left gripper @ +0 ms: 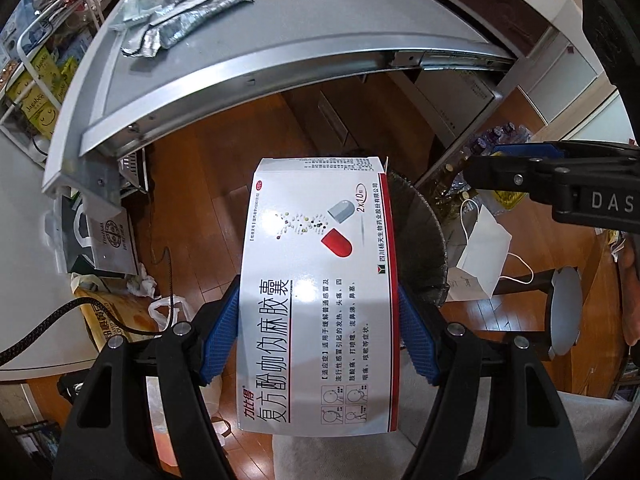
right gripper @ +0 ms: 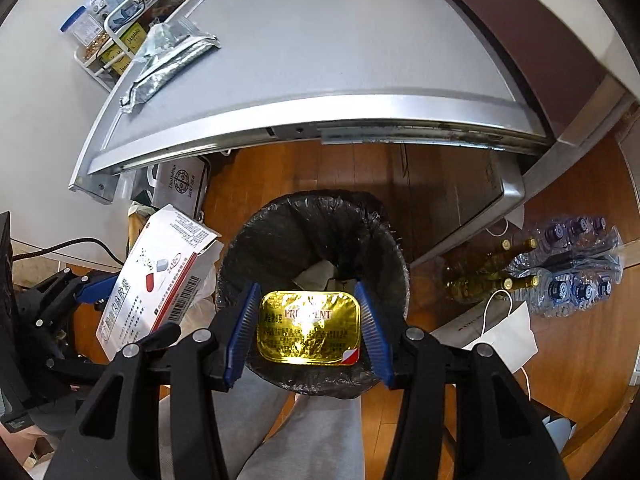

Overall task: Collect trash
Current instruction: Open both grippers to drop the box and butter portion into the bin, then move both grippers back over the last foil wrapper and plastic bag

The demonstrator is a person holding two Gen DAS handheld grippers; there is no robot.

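Observation:
My left gripper [left gripper: 318,338] is shut on a white medicine box [left gripper: 320,292] with a red and grey capsule printed on it; the box's far end reaches over the left rim of the black-lined trash bin [left gripper: 424,240]. The same medicine box [right gripper: 156,276] shows at the left of the right wrist view, beside the trash bin [right gripper: 312,232]. My right gripper [right gripper: 308,330] is shut on a gold foil butter tub [right gripper: 308,326], held right above the bin's open mouth. Crumpled silver foil wrappers [left gripper: 180,20] lie on the grey table top.
The grey table [right gripper: 320,60] juts out above the bin. A white paper bag [right gripper: 504,328], glass bottles [right gripper: 496,276] and a pack of water bottles [right gripper: 576,268] stand on the wooden floor at right. Bags and boxes [left gripper: 108,240] crowd the left floor. A person's grey trouser leg [right gripper: 304,436] is below.

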